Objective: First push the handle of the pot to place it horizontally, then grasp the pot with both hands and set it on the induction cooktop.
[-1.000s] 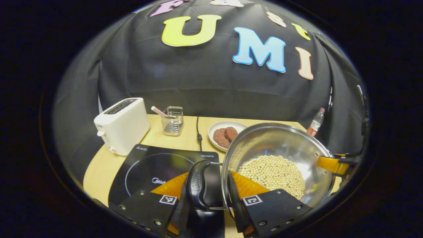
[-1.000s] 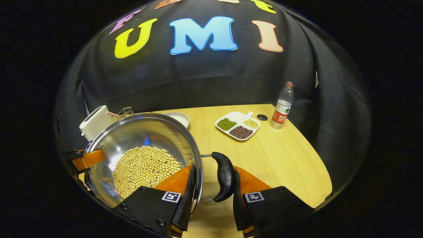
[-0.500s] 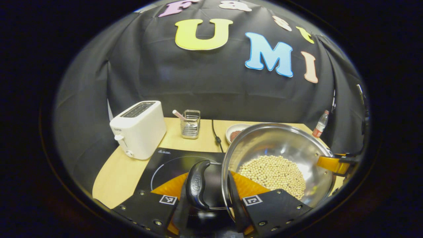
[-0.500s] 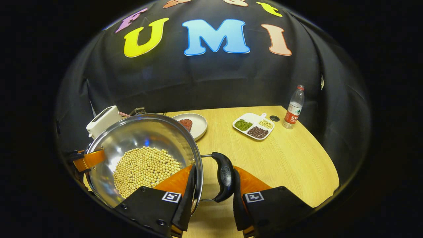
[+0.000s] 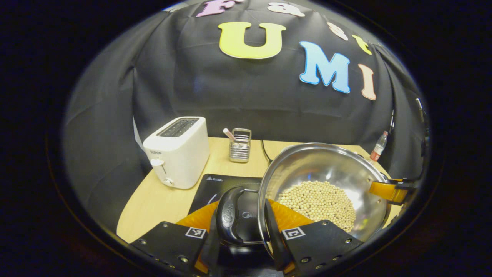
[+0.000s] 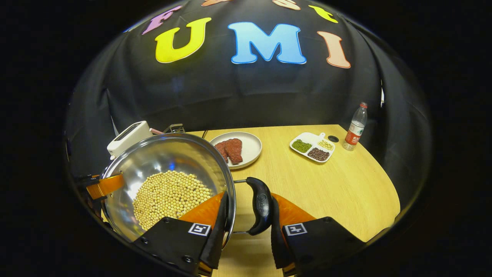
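Left gripper (image 5: 241,246), bottom of the frame: black plates with small screws, a square black-and-white marker tag on each. Right gripper (image 6: 246,246), bottom of its frame, carries matching plates and tags.

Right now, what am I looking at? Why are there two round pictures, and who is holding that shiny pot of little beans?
A person holds a two-finger grabbing tool in each hand, and each tool carries a camera, so you get two round pictures. The left gripper and the right gripper each pinch a side of the steel pot, across its rim and black handle, carrying it above the wooden table. Inside are soybeans. On the table sit an induction cooktop, a white toaster, a wire holder, a plate of meat slices, a divided bean dish and a water bottle.
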`<state>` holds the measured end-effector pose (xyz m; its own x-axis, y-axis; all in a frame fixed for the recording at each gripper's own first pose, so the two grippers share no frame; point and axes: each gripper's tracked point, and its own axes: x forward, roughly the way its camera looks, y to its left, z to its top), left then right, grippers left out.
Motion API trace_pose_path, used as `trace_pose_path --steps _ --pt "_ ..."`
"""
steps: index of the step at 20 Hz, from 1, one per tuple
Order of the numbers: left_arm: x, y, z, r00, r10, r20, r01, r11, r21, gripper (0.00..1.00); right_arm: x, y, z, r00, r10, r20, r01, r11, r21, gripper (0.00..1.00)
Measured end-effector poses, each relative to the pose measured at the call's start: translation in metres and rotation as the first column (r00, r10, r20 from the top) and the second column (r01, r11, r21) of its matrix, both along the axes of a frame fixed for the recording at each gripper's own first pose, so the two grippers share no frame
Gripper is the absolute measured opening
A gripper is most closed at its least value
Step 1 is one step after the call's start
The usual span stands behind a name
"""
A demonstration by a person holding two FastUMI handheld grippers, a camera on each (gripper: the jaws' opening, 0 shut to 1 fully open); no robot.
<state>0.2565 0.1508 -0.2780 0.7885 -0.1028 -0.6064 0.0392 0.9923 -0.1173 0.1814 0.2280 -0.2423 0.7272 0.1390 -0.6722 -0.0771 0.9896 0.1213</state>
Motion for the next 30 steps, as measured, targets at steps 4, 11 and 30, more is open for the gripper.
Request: trace_pose_path --steps 4,11,30 --pt "0.010 0.029 -0.007 1.000 0.013 -0.005 -0.013 1.000 0.004 0.53 0.002 0.025 0.000 1.000 0.016 -0.003 -0.016 1.000 0.011 0.52" --pt "0.018 0.066 -0.017 1.000 0.023 -0.015 -0.023 1.000 0.002 0.53 0.011 0.057 -0.004 0.999 0.046 -0.005 -0.046 0.999 0.014 0.55" --pt "0.032 0.105 -0.085 0.995 0.053 -0.082 -0.056 0.998 -0.035 0.60 0.023 0.098 -0.039 0.994 0.099 -0.041 -0.099 0.995 -0.009 0.53"
